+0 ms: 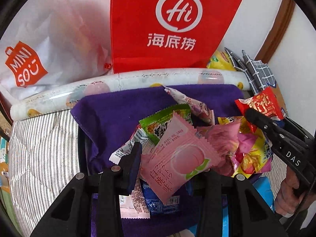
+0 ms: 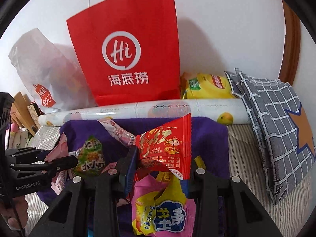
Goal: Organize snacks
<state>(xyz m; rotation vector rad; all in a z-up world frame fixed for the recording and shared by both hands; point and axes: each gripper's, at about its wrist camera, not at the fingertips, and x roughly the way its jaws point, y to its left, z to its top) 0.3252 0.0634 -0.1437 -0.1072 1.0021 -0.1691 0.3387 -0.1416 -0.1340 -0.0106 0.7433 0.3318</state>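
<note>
A heap of snack packets lies on a purple cloth [image 1: 110, 114]. My left gripper [image 1: 171, 162] is shut on a pink peach packet [image 1: 177, 152], held just above the heap. In the right wrist view, my right gripper [image 2: 164, 158] is shut on a red packet [image 2: 167, 146], also lifted over the pile. The right gripper [image 1: 254, 116] with that red packet [image 1: 260, 102] shows at the right edge of the left wrist view. Below lie a green packet [image 2: 90, 158] and a pink-and-yellow packet [image 2: 162, 213]. The left gripper [image 2: 71, 161] reaches in from the left.
Against the white wall stand a red paper bag [image 1: 177, 29] and a white bag [image 1: 25, 67]. A fruit-printed roll [image 1: 138, 77] lies behind the cloth. A yellow chips bag [image 2: 207, 86] and a grey checked cushion [image 2: 276, 128] sit at the right, on striped bedding [image 1: 39, 148].
</note>
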